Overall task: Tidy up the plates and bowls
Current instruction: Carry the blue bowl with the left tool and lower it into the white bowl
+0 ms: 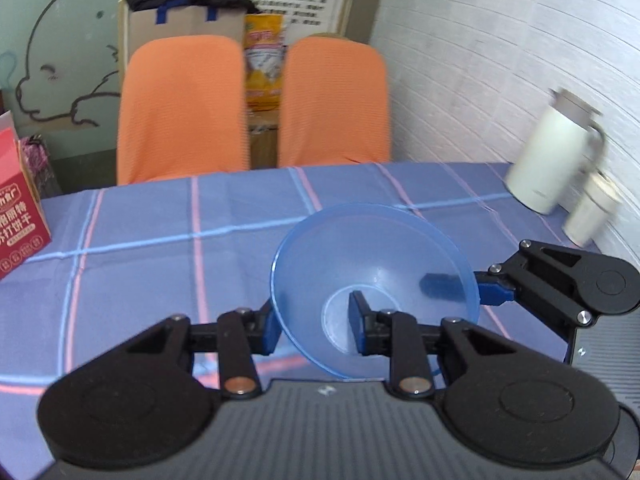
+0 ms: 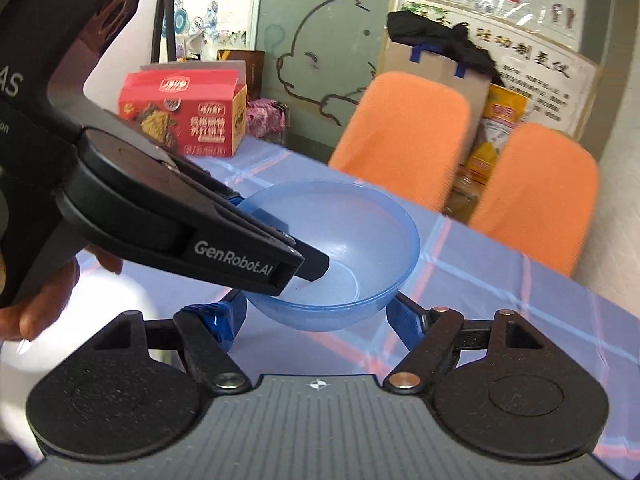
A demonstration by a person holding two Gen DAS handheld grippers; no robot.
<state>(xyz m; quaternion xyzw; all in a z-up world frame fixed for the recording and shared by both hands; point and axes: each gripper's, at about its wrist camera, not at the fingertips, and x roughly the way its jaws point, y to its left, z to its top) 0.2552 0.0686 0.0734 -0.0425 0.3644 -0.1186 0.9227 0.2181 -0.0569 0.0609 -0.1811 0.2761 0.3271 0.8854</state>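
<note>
A translucent blue plastic bowl (image 1: 374, 280) sits tilted in the lower centre of the left wrist view, its opening turned toward the camera, above a blue tablecloth (image 1: 160, 248) crossed with pink and light-blue lines. The left gripper (image 1: 316, 326) has its two blue-padded fingers on either side of the bowl's near wall: one pad lies outside at the left, the other inside against the round base, so the fingers are clamped on the wall. At the right edge of that view the right gripper (image 1: 492, 290) reaches in from the side; one blue pad shows through the plastic inside the bowl and the other lies outside the rim, though whether they press on the wall cannot be told. In the right wrist view the same bowl (image 2: 340, 252) fills the centre, with the right gripper's blue fingers (image 2: 224, 320) spread wide to the lower left and lower right of it, and the left gripper (image 2: 308, 266) enters from the upper left with its tip inside the bowl. A hand (image 2: 40, 300) shows at the left edge. A red biscuit box (image 2: 184, 114) stands on the cloth in the upper left. Two orange chair backs (image 1: 180, 108) rise beyond the table in the upper centre of the left view, and a white kettle (image 1: 556, 152) and a white cup (image 1: 592, 212) stand at the right by a white brick wall (image 1: 500, 40).
</note>
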